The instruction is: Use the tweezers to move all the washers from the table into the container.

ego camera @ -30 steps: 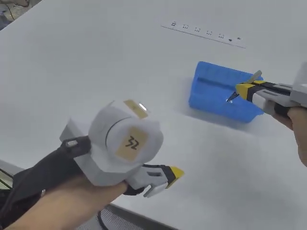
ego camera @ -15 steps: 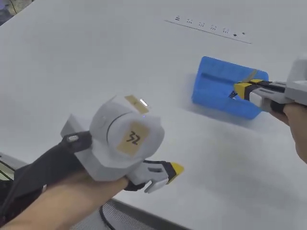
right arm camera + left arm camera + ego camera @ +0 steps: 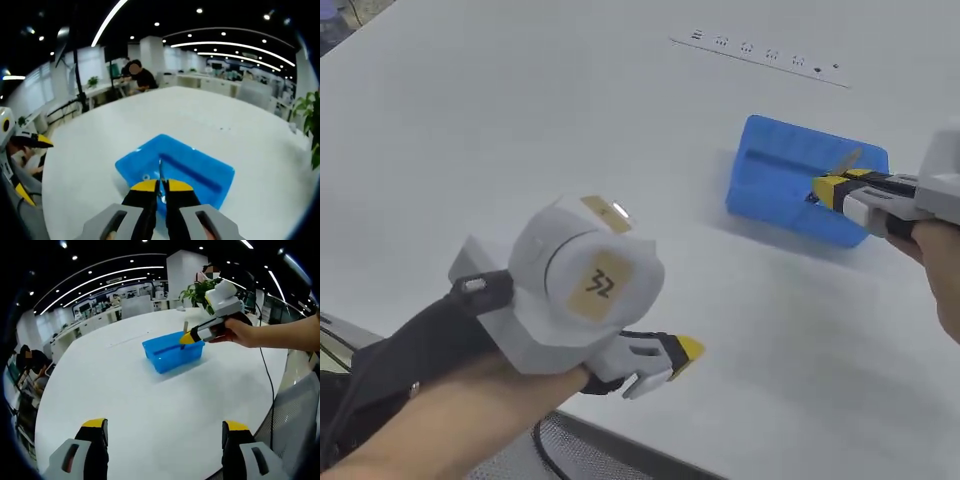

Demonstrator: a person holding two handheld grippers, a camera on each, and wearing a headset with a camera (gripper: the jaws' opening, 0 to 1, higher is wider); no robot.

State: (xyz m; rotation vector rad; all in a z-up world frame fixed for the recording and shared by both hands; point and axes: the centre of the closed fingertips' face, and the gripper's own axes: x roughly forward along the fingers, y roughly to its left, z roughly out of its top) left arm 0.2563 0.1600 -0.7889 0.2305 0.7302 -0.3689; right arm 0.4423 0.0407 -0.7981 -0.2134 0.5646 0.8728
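Currently the right tool (image 3: 161,186) clamps the tweezers (image 3: 160,169) over the blue container (image 3: 210,176) just ahead, where a washer (image 3: 145,177) lies; the left tool (image 3: 164,425) has its jaws apart. Washers are probably light, stiff and slippery, so pinch across the ring.

The left gripper (image 3: 665,366) is held low and near the body, with the left hand (image 3: 485,395) wrapped around its underside. Its tips point to the right in the head view. In the left gripper view its two jaws stand wide apart with nothing between them.

The right gripper (image 3: 820,190) is held farther out, with its tips pointing left. The right hand (image 3: 940,265) grips its rear, and the right arm (image 3: 280,335) is extended forward. Its jaws are pressed together and clamp the tweezers (image 3: 161,172), which project forward from the tips.
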